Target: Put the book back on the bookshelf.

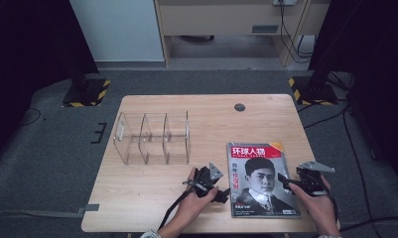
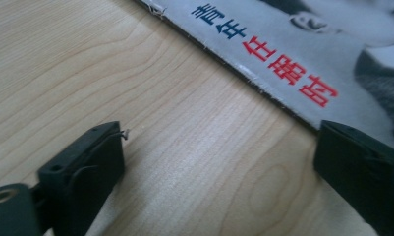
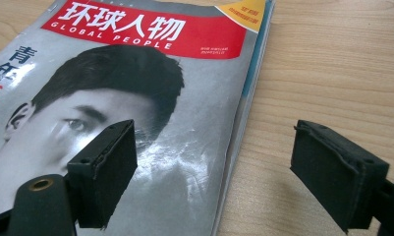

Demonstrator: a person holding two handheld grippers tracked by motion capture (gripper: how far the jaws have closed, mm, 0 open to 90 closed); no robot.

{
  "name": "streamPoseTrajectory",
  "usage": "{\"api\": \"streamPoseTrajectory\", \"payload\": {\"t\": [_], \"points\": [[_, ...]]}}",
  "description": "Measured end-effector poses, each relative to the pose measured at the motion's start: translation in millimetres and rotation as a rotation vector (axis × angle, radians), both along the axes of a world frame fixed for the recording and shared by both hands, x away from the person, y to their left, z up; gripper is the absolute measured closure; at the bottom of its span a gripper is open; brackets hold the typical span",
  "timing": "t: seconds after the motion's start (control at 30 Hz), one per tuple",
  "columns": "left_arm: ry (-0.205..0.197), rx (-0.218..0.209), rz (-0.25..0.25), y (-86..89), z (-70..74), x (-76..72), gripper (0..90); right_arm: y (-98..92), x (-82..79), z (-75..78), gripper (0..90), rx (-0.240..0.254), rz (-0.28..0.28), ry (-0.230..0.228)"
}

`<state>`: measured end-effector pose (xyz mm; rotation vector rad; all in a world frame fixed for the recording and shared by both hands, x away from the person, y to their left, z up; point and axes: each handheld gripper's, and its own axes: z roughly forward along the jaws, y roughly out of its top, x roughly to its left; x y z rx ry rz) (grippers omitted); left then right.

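Note:
A magazine (image 1: 261, 178) with a red title band and a portrait cover lies flat on the wooden table, front right. My left gripper (image 1: 222, 194) rests at its left edge, jaws open, one over bare wood and one at the magazine's spine (image 2: 263, 88). My right gripper (image 1: 287, 182) hovers at the right edge, jaws open and astride it: one over the cover (image 3: 150, 123), the other over wood. Neither holds anything.
A clear acrylic organiser (image 1: 154, 138) with three compartments stands left of centre on the table (image 1: 206, 119). A round cable hole (image 1: 239, 107) sits near the far edge. Black stands with hazard-striped bases (image 1: 87, 91) flank the table on the floor.

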<state>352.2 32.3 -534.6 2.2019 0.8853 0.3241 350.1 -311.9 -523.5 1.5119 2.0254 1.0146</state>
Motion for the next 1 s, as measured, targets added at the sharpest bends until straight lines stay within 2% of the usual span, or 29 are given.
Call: {"api": "streamPoseTrajectory", "payload": {"t": [0.03, 0.07, 0.1, 0.13, 0.2, 0.23, 0.3, 0.43, 0.53, 0.6, 0.63, 0.7, 0.73, 0.77, 0.83, 0.93, 1.0], "points": [[0.007, -0.027, 0.002, 1.6, 2.3, -0.8, 6.4, 0.1, -0.2, -0.1, 17.3, -0.003, 0.003, 0.002], [0.007, -0.027, 0.002, 1.6, 2.3, -0.8, 6.4, 0.1, -0.2, -0.1, 17.3, -0.003, 0.003, 0.002], [-0.050, -0.017, -0.001, 1.0, 9.8, -5.3, 6.9, 0.9, -1.3, 0.4, 17.3, -0.005, 0.003, 0.003], [-0.050, -0.029, -0.012, 0.2, 13.7, -6.0, 6.8, 0.5, -1.1, 0.8, 17.5, -0.006, 0.007, -0.004], [-0.016, -0.093, -0.005, -0.2, 21.0, -4.5, 6.7, -0.1, 0.6, 2.1, 17.9, 0.004, 0.011, -0.012], [-0.020, -0.109, -0.012, -0.5, 24.5, -3.7, 6.7, -0.1, 1.2, 1.9, 18.0, 0.006, 0.012, -0.010], [-0.029, -0.123, -0.061, -1.9, 30.7, -2.3, 8.6, 0.4, 1.7, 0.6, 18.4, 0.003, 0.017, -0.004], [-0.046, -0.121, -0.070, -6.1, 36.8, 0.5, 9.4, 1.9, 1.3, 0.8, 22.0, -0.004, 0.029, -0.015], [-0.049, -0.118, -0.068, -10.0, 35.6, 2.9, 10.7, 3.1, 4.2, 0.1, 25.1, 0.000, 0.022, -0.013], [-0.049, -0.086, -0.079, -14.9, 29.3, 3.3, 13.4, 4.2, 8.4, -0.2, 26.8, -0.010, 0.028, -0.016], [-0.049, -0.086, -0.079, -14.9, 29.3, 3.3, 15.0, 4.2, 8.4, -0.2, 26.8, -0.010, 0.028, -0.016], [-0.018, -0.101, -0.077, -17.3, 25.7, 2.3, 15.6, 6.9, 12.6, 0.0, 28.5, -0.011, 0.030, -0.023], [-0.006, -0.111, -0.075, -18.3, 24.9, 2.0, 17.2, 8.3, 15.0, -0.5, 28.7, -0.012, 0.031, -0.021], [-0.003, -0.111, -0.075, -19.3, 24.3, 1.7, 22.8, 10.1, 17.8, -1.6, 29.3, -0.019, 0.039, -0.024], [-0.015, -0.092, -0.082, -22.6, 21.9, 0.8, 24.4, 10.8, 18.4, -1.8, 29.3, -0.020, 0.039, -0.022], [-0.020, -0.073, -0.110, -28.1, 16.9, -3.1, 34.8, 11.1, 19.7, -2.9, 28.1, -0.017, 0.045, -0.017], [-0.023, -0.072, -0.114, -29.7, 16.0, -4.1, 36.0, 9.9, 21.1, -3.1, 27.8, -0.010, 0.042, -0.016]]}}
